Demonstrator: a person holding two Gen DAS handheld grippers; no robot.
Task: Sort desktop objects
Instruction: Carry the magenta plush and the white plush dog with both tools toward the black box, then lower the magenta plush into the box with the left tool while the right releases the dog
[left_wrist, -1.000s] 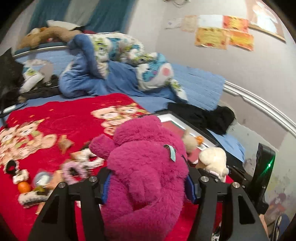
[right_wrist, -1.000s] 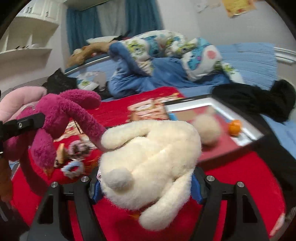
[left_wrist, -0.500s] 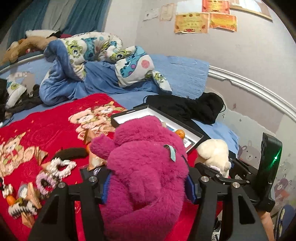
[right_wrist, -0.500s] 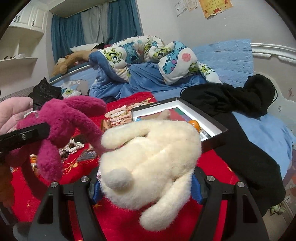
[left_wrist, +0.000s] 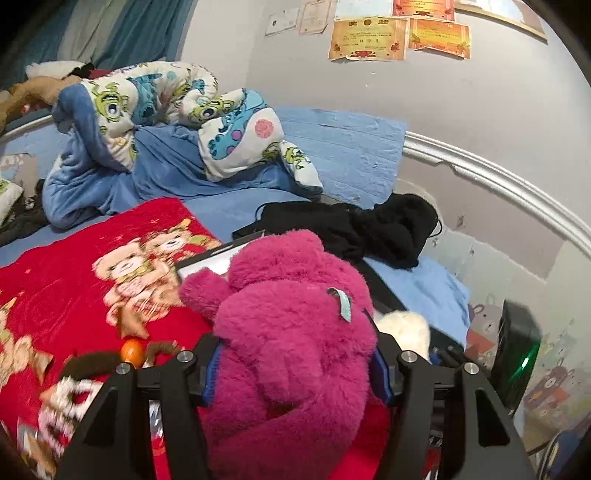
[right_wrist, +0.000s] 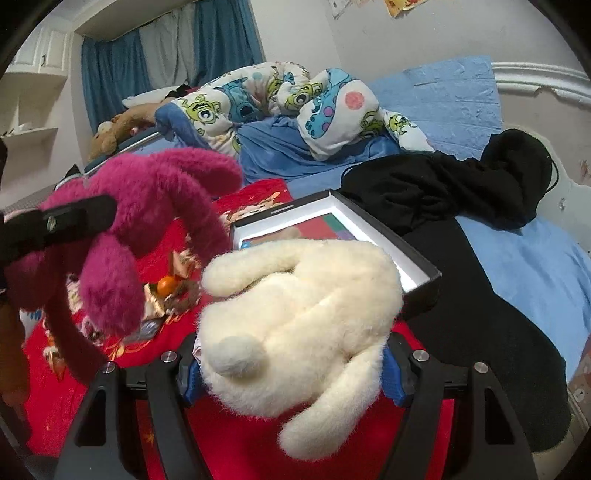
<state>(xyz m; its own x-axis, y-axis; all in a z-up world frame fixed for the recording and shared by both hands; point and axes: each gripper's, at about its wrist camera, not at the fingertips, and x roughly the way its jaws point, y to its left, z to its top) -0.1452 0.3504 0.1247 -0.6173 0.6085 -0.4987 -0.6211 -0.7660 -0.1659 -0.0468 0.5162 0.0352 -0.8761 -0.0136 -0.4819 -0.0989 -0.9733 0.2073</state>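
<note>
Box (right_wrist: 417, 258) nearer than before; no legible writing

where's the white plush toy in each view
Left wrist: the white plush toy peeks out at lower right, behind the pink plush toy.
Right wrist: it fills the lower centre, clamped in the right gripper.
Shared landmark: the black clothing on the blue sheet.
</note>
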